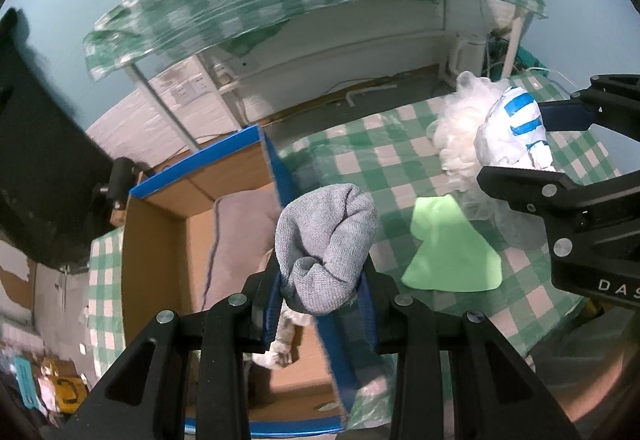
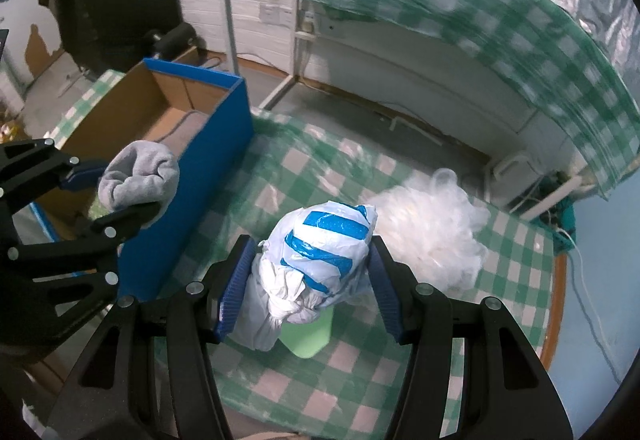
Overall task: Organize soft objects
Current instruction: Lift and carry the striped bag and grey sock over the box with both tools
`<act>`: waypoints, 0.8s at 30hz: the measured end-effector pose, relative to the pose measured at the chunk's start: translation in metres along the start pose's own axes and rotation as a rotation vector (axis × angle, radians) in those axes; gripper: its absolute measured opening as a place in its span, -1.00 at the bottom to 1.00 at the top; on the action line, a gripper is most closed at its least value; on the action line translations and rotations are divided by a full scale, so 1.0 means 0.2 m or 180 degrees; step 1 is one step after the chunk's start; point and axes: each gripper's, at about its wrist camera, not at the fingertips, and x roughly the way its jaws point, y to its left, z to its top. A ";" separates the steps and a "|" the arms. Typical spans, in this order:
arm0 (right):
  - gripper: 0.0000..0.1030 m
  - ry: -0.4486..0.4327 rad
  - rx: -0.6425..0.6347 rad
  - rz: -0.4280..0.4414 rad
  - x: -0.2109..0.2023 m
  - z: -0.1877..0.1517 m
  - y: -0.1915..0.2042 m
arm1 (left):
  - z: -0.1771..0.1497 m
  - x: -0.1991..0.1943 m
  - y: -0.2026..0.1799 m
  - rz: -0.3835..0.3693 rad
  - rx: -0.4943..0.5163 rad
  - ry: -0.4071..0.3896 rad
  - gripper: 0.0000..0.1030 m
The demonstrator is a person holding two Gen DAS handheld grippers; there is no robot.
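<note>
Grey rolled sock (image 1: 326,240) is clamped in the left gripper (image 1: 320,304) above the cardboard box (image 1: 160,240), while the right gripper (image 2: 308,280) grasps a white-and-blue plastic bundle (image 2: 324,244)

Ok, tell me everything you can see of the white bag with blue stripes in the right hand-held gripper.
The white plastic bag with blue stripes looks like thin, crinkled film bunched into a rounded bundle, its lower end twisted into a knot-like tail. The right hand-held gripper holds it above the green checked tablecloth, blue pads pressing both sides. Behind it lies a heap of white fluffy filling; below, a light green sheet.
</note>
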 end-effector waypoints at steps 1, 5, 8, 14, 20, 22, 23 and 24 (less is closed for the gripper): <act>0.10 -0.0011 -0.0017 0.0020 0.00 0.01 0.02 | -0.01 0.00 0.02 0.0016 -0.0030 0.0002 -0.35; 0.10 -0.0021 -0.0098 0.0082 0.02 0.06 0.11 | -0.04 0.00 0.11 0.0077 -0.0130 0.0018 -0.35; 0.10 -0.0049 -0.0169 0.0155 0.03 0.11 0.19 | -0.08 0.00 0.17 0.0122 -0.0213 0.0046 -0.35; 0.10 -0.0039 -0.0298 0.0261 0.08 0.17 0.32 | -0.16 0.02 0.31 0.0248 -0.0389 0.0125 -0.35; 0.10 -0.0045 -0.0427 0.0357 0.11 0.22 0.45 | -0.23 0.05 0.45 0.0335 -0.0579 0.0208 -0.35; 0.10 -0.0047 -0.0483 0.0395 0.12 0.24 0.50 | -0.25 0.05 0.47 0.0359 -0.0627 0.0229 -0.35; 0.10 -0.0044 -0.0502 0.0405 0.13 0.25 0.52 | -0.25 0.06 0.49 0.0370 -0.0650 0.0240 -0.35; 0.10 -0.0039 -0.0525 0.0419 0.14 0.25 0.54 | -0.26 0.06 0.50 0.0381 -0.0673 0.0255 -0.35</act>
